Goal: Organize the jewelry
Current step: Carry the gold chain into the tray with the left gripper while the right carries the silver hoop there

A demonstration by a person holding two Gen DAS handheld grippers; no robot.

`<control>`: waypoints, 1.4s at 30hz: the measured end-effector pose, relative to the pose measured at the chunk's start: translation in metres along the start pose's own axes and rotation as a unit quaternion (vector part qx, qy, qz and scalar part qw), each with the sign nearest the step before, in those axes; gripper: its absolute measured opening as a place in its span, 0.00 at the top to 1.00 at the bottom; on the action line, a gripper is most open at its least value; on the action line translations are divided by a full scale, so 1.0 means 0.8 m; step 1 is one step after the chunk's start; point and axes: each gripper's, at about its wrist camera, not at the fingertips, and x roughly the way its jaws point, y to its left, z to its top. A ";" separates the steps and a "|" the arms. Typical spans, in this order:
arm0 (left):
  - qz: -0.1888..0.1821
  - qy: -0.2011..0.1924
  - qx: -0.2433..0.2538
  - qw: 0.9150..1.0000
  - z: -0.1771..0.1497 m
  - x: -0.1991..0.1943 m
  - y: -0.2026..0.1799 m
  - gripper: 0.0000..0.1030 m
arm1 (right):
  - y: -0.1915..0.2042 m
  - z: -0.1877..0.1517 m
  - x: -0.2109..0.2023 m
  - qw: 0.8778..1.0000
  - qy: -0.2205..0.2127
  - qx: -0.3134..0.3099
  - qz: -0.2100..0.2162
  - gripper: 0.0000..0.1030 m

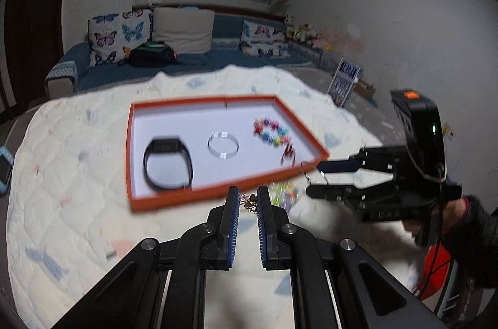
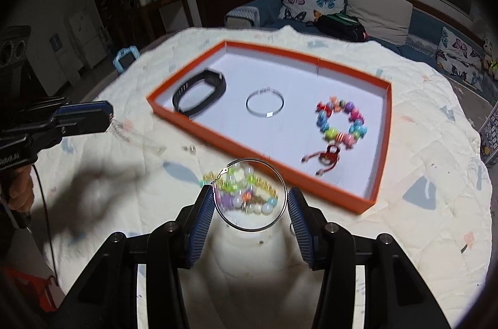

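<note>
An orange tray (image 1: 186,198) (image 2: 224,140) with a white floor lies on the quilted table. It holds a black watch band (image 1: 168,164) (image 2: 199,92), a clear bangle (image 1: 223,144) (image 2: 264,103), a colourful bead bracelet (image 1: 270,133) (image 2: 342,123) and a red charm (image 2: 326,156). My left gripper (image 1: 249,195) (image 2: 107,112) is shut on a thin charm chain (image 1: 249,202) (image 2: 137,139), which dangles above the quilt. Just in front of the tray, my right gripper (image 2: 249,192) (image 1: 314,179) is shut on a large wire hoop (image 2: 249,230). Below the hoop, a pile of bead bracelets (image 2: 246,192) (image 1: 283,192) lies on the quilt.
A blue-cased device (image 1: 4,170) (image 2: 124,59) rests at the quilt's far left edge. Behind the table stands a sofa with butterfly cushions (image 1: 118,36) and a black bag (image 1: 149,55). A person's hand (image 1: 448,213) grips the right tool.
</note>
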 end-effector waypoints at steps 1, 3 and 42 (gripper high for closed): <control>-0.001 -0.004 0.002 1.000 0.008 -0.001 0.000 0.89 | -0.002 0.005 -0.002 1.000 -0.005 0.003 -0.001 0.48; 0.001 -0.010 0.008 1.000 0.025 0.001 0.000 0.89 | -0.004 0.011 -0.003 1.000 -0.010 0.007 -0.003 0.48; 0.008 0.116 -0.021 0.993 0.052 0.192 0.065 0.87 | -0.044 0.049 0.091 0.998 0.034 0.055 0.000 0.48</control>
